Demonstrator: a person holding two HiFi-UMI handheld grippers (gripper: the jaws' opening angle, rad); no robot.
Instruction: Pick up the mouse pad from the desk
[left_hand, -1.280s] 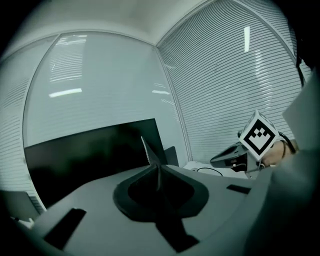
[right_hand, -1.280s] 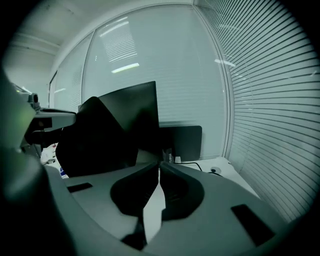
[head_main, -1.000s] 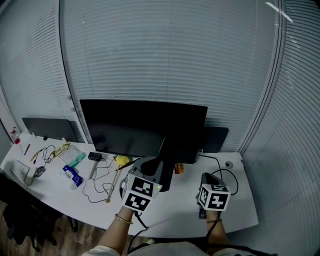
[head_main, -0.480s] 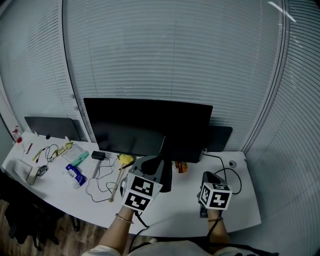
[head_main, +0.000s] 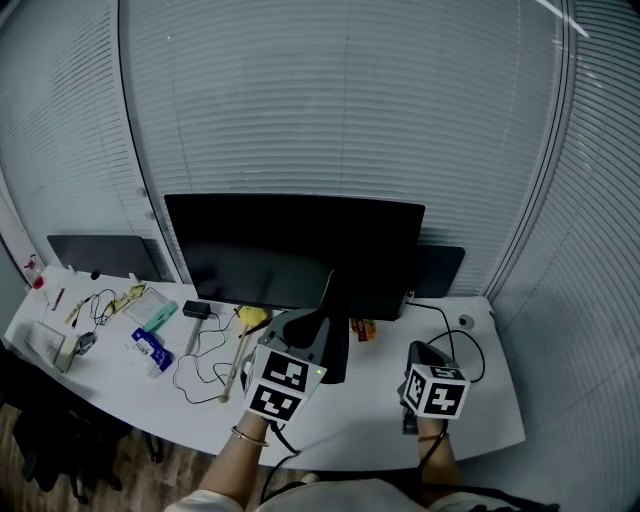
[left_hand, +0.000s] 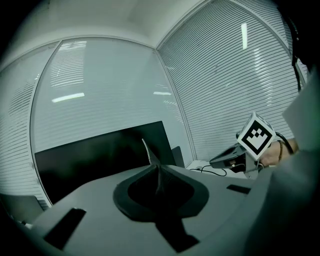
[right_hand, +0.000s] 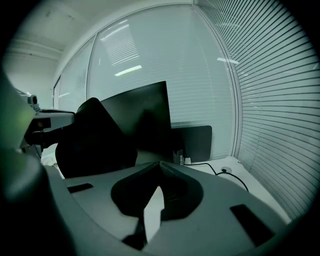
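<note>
1. Black and thin, the mouse pad (left_hand: 148, 152) stands edge-on, pinched between the clenched fingers of the left gripper (left_hand: 158, 171).
2. On the right gripper (right_hand: 159, 165) the fingers meet at the tips on nothing.
3. Off the tabletop (head_main: 345, 425), the pad hangs before the monitor (head_main: 290, 245).
4. It is probably light, floppy and grippy, so an edge pinch suits it, though it may droop.

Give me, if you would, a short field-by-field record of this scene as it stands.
left tool: shut on the thin black mouse pad, held up on edge in front of the monitor
right tool: shut, nothing between its jaws
surface: white curved desk
behind: wide black monitor, screen dark
desk's left part: thin black cables among small items
</note>
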